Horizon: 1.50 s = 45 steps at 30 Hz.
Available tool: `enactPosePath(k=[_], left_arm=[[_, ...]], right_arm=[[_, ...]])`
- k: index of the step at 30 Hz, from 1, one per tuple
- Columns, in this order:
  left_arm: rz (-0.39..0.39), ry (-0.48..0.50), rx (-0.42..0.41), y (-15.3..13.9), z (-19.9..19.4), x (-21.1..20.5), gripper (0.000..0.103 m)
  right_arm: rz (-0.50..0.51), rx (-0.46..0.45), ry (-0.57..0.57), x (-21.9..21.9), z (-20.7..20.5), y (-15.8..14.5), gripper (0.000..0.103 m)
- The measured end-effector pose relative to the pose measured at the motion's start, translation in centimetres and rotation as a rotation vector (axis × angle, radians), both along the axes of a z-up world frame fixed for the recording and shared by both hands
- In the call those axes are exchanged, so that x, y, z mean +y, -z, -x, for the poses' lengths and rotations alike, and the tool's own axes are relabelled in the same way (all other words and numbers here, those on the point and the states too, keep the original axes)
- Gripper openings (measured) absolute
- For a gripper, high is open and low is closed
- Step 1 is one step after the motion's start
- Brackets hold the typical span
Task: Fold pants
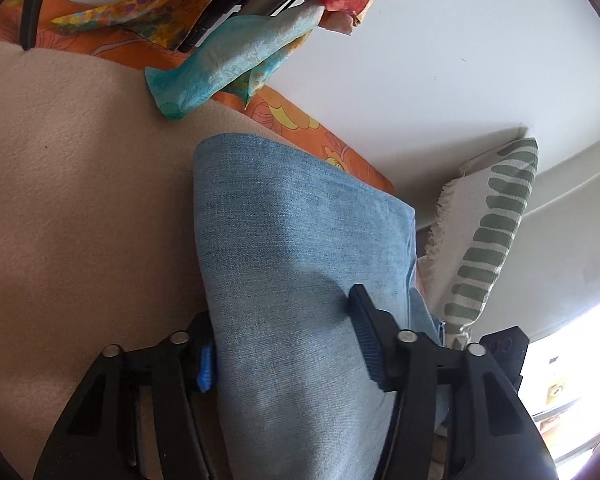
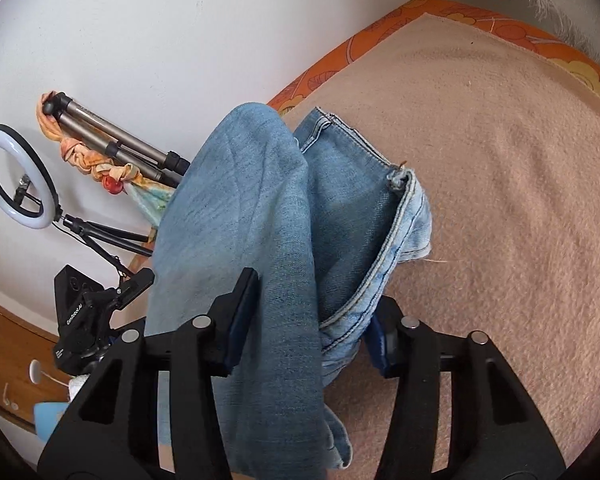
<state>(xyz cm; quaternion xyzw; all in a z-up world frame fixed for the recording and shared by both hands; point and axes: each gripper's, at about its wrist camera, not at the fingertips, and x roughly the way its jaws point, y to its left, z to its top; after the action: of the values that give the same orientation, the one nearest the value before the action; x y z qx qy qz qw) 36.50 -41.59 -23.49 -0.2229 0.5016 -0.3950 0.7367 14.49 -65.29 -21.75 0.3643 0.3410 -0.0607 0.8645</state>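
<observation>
Pants: light-blue denim pants (image 1: 300, 280) draped between both sets of tongs and running ahead of them onto the pinkish blanket (image 2: 500, 200) of the bed; waistband and belt loop (image 2: 400, 178) lie just ahead of the right tongs, on their right side
Left tongs: the left tongs (image 1: 288, 344) are clamped on a thick folded band of the pants; both blue pads press into the cloth from either side
Right tongs: the right tongs (image 2: 308, 332) are closed on a bunched fold near the waistband; the left finger dents the denim, the right one sits against the seamed edge
Handling: soft and floppy, I judge, yet weighty for cloth; denim grips the pads well, little risk of slipping; loose layers sag and bunch, so best held at seams or the waistband, through all layers at once
Pose: both tongs tilt downward toward the bed, cloth rising between the fingers; the hands themselves are out of view
Beyond the tongs: a fringed green-striped pillow (image 1: 496, 232) ahead-right of the left tongs; a ring light (image 2: 16, 176) and tripod (image 2: 116, 144) far left of the right tongs
</observation>
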Motion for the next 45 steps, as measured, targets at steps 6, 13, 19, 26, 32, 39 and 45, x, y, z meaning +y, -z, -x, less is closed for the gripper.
enactPosePath(k=[6, 13, 19, 26, 32, 39, 45], left_arm=[[-0.034, 0.036, -0.167, -3.0, 1.2, -1.2, 0.017], [-0.003, 0.119, -0.294, -7.2, 2.5, -3.9, 0.014], [0.013, 0.163, -0.331, -8.4, 2.4, -7.8, 0.014], [-0.017, 0.156, -0.345, -8.0, 1.3, -10.5, 0.014], [-0.155, 0.157, -0.382, -6.7, -0.2, -11.6, 0.014], [-0.27, 0.163, -0.395, -5.4, 0.0, -12.0, 0.021], [-0.365, 0.14, -0.42, -6.0, 0.8, -11.6, 0.036]], right_arm=[[0.17, -0.03, -0.012, 2.1, 0.5, -3.4, 0.026], [0.327, -0.083, 0.028, 1.8, 1.8, -7.9, 0.022], [0.425, -0.093, 0.067, -1.4, 2.6, -10.5, 0.022], [0.454, -0.098, 0.074, -4.8, 0.4, -10.1, 0.022], [0.409, -0.063, 0.054, -5.1, -2.0, -7.1, 0.022], [0.367, 0.002, 0.076, -5.8, -2.6, -5.9, 0.023], [0.313, 0.103, 0.143, -7.0, -1.2, -5.1, 0.05]])
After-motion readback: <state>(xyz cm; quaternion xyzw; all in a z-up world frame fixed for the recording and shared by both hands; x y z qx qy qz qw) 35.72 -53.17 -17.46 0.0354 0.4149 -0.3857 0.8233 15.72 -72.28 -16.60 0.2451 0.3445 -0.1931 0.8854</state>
